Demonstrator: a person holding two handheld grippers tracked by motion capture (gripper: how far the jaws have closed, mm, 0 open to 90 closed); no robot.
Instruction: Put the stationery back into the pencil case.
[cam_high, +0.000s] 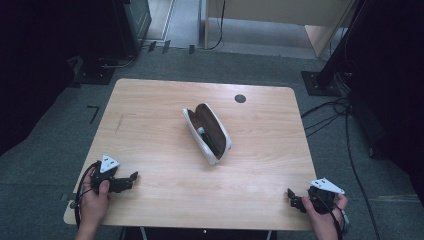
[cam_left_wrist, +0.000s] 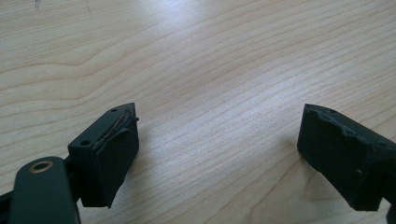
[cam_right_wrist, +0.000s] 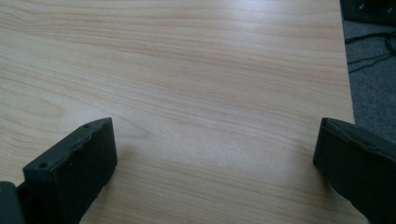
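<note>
open glasses case (cam_high: 207, 132) in high view alone

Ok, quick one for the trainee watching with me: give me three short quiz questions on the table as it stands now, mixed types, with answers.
1. True or false: the left gripper is holding the pouch.
2. How do the jaws of the right gripper stand? A) wide apart B) shut C) clamped on a pen
3. Fill in: the pouch lies near the table's ____, zip open.

Key: 1 false; 2 A; 3 middle.
</note>
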